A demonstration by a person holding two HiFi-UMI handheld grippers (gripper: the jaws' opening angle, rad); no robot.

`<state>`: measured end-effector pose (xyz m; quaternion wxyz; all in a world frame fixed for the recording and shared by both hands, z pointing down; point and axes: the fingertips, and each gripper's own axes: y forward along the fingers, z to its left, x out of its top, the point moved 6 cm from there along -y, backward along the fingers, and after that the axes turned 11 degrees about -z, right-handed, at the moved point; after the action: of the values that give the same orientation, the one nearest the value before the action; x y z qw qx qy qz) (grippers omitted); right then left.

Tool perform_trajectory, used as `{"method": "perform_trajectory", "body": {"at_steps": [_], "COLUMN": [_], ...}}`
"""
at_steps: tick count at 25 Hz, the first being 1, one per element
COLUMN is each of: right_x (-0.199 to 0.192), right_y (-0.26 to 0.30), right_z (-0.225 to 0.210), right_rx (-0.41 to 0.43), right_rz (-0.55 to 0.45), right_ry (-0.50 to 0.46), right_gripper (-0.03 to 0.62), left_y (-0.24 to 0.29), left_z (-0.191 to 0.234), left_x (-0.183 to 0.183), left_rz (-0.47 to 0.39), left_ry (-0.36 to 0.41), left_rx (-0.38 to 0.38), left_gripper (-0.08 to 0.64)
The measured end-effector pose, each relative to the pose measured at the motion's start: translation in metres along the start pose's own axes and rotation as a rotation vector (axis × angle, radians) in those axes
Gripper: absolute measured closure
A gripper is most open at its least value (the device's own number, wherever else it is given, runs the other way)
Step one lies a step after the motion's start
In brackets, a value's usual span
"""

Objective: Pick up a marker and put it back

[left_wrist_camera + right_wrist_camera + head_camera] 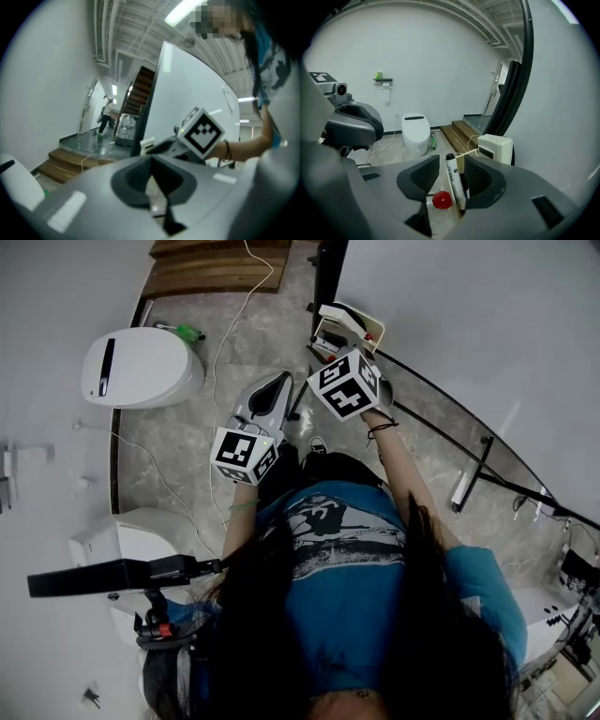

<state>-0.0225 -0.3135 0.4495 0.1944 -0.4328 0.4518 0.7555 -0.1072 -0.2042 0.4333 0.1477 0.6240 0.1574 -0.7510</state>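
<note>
In the right gripper view a white marker with a black cap [453,178] stands upright between the jaws of my right gripper [451,172]. The jaws are open: the marker leans by the right-hand pad, with a gap to the left-hand one. A black marker [463,185] stands just behind it and a red round thing [442,200] lies below. From the head view this gripper reaches into a white holder [350,322] on the board. My left gripper [279,382] hangs lower left, fingertips together, holding nothing.
A white box [495,149] is fixed to the board's black post beyond the markers. A white toilet [141,367] stands on the stone floor at the left, with a green bottle [188,332] beside it. Wooden steps [220,268] lie farther off, and a white cable [220,343] trails across the floor.
</note>
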Motion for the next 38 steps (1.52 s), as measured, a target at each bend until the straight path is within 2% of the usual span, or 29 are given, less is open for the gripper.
{"method": "perform_trajectory", "body": {"at_steps": [7,13,24,27,32,38], "right_x": [-0.01,-0.004,-0.003,0.007,0.026,0.05], "right_y": [0.017,0.02,0.005,-0.006,-0.031,-0.075], "right_z": [0.001,-0.003,-0.002,-0.005,-0.017,-0.025], "right_rx": [-0.062,-0.046,-0.078,-0.124,-0.197,-0.29], "right_rz": [0.101,0.091,0.044,-0.026,-0.178,-0.332], "right_ry": [0.003,0.052,0.009,0.021,0.134,0.178], "right_gripper": [0.445,0.482,0.502,0.515,0.522,0.523], "left_y": [0.007,0.003,0.003,0.004,0.006,0.008], "left_z": [0.018,0.04,0.043,0.044,0.042,0.039], "left_x": [0.009,0.014,0.012,0.012,0.012,0.012], "left_rz": [0.027,0.041,0.06,0.063,0.07,0.075], "left_ry": [0.001,0.0,0.001,0.004,0.01,0.017], "left_rx": [-0.089,-0.113,-0.143,-0.143,-0.157,-0.183], "left_gripper": [0.557,0.555,0.557,0.557,0.556,0.555]}}
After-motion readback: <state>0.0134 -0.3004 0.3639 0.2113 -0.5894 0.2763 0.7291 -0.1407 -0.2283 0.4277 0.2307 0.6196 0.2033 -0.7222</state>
